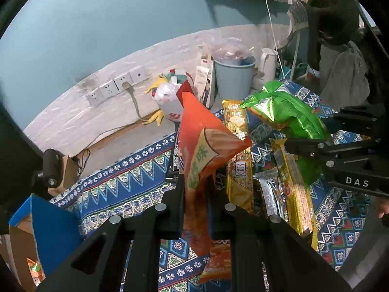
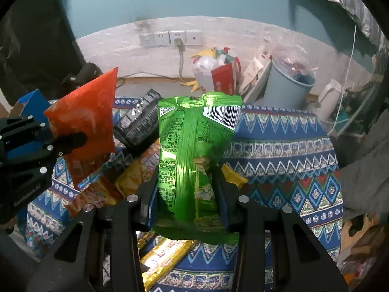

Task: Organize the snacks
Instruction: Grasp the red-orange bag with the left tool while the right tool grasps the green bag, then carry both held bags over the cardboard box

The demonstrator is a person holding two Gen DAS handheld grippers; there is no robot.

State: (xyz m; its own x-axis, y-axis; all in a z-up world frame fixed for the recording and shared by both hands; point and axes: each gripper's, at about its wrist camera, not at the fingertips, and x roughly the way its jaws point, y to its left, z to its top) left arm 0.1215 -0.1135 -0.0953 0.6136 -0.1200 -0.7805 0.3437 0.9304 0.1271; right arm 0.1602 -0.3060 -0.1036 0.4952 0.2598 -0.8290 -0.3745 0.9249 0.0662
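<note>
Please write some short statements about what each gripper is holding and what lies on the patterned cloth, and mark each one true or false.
1. The left gripper is shut on the orange bag. True.
2. The right gripper is open and holds nothing. False: its jaws are closed on the green bag.
3. The green bag shows a barcode toward the right wrist camera. True.
4. All snacks are already off the patterned cloth. False: yellow packets still lie on it.
5. The blue bin stands on the cloth between the grippers. False: it stands on the floor by the wall.
</note>
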